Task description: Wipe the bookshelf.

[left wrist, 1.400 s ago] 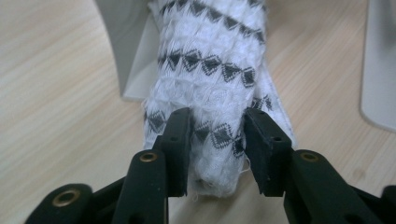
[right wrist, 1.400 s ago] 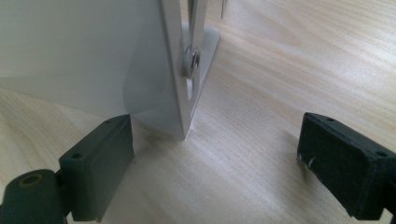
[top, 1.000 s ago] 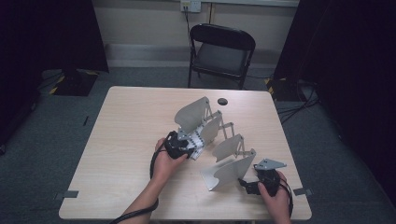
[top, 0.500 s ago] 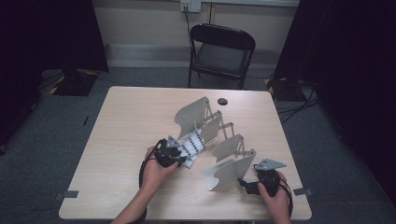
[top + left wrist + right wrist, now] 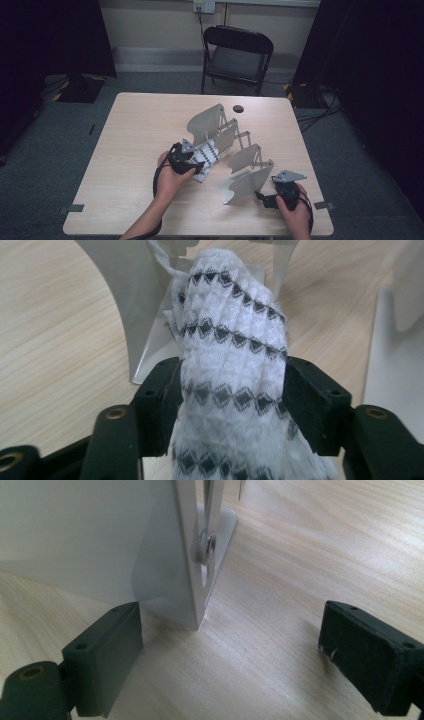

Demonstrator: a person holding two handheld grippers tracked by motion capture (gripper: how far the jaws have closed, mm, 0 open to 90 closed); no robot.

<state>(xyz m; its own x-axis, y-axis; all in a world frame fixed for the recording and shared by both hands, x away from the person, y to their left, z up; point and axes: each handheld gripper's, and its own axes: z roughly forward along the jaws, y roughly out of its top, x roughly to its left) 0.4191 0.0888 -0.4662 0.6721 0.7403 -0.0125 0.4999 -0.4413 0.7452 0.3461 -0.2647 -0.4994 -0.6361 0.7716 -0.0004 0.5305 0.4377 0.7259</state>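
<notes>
A light wooden table (image 5: 130, 130) stands on grey carpet (image 5: 45, 150). A black folding chair (image 5: 237, 57) sits behind it, before a pale wall with an outlet (image 5: 204, 6). Black curtains (image 5: 370, 75) flank both sides. Lighting is dim.

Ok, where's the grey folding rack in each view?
High view: the rack zigzags across the table's middle, from near the black disc towards the right gripper.
Left gripper view: the rack stands at the top, behind the patterned cloth.
Right gripper view: the rack takes up the upper left, its lower corner between the open fingers.
Shared landmark: the light wooden table.
</notes>
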